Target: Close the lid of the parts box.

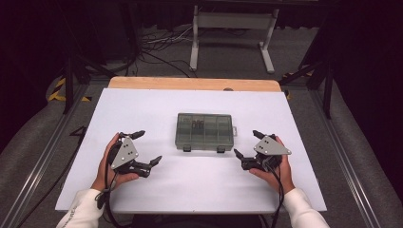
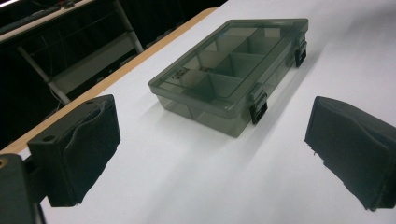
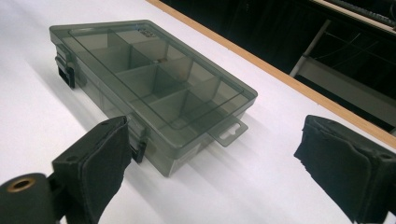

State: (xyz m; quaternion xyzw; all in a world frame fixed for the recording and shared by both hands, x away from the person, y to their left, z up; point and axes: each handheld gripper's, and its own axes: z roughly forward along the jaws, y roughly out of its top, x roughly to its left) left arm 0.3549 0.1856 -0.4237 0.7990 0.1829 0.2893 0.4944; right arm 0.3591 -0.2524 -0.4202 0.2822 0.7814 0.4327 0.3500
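I have both sets of jaws spread wide and holding nothing, left gripper (image 1: 144, 148) and right gripper (image 1: 248, 144) flanking the closed compartment box (image 1: 205, 131) at frame centre, probably to work its two front latches (image 2: 258, 107), with bare white table (image 1: 152, 109) between.

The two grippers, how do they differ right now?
The left gripper sits left of the compartment box, its grey plate squarish; the right gripper sits right of it, its plate pointing outward. Both are hand-held with jaws wide open and nothing between them, facing the closed box.
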